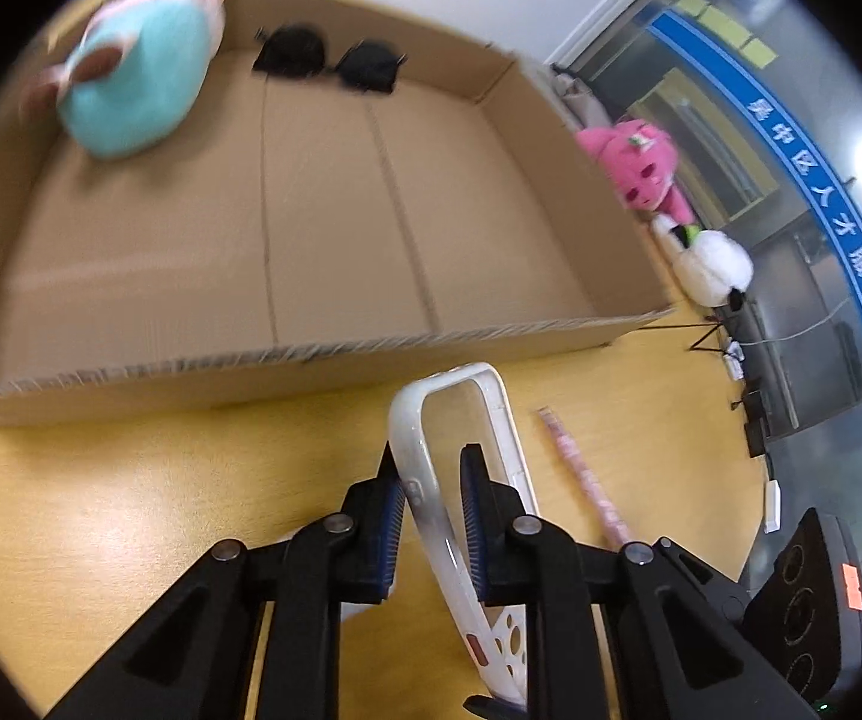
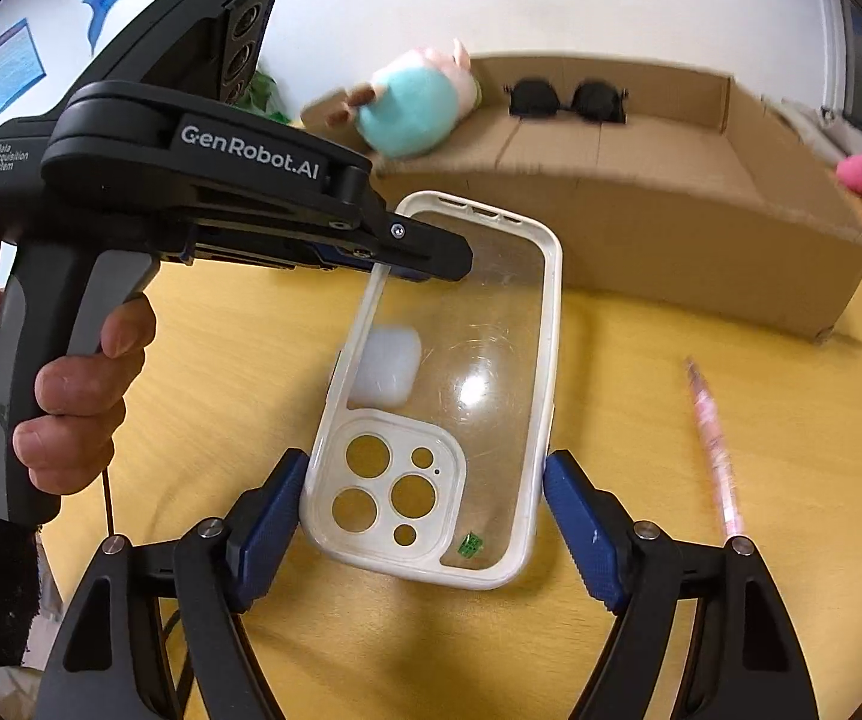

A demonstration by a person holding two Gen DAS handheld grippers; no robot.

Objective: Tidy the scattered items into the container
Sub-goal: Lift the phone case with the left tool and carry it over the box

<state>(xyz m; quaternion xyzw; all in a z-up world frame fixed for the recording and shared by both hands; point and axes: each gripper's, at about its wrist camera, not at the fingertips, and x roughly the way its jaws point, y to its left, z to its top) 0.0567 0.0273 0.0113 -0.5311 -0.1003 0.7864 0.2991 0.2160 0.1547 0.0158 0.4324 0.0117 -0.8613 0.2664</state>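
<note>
left gripper (image 1: 431,483) clamped on phone case (image 2: 449,360) rim, right gripper (image 2: 422,516) spread wide around its camera end

Looked like an office or public service centre: glass partition (image 1: 791,192) carrying a blue banner (image 1: 821,222) with white Chinese lettering, yellow sticky notes (image 1: 725,24), wall posters (image 2: 11,63), and a yellow wooden table (image 2: 731,540).
</note>
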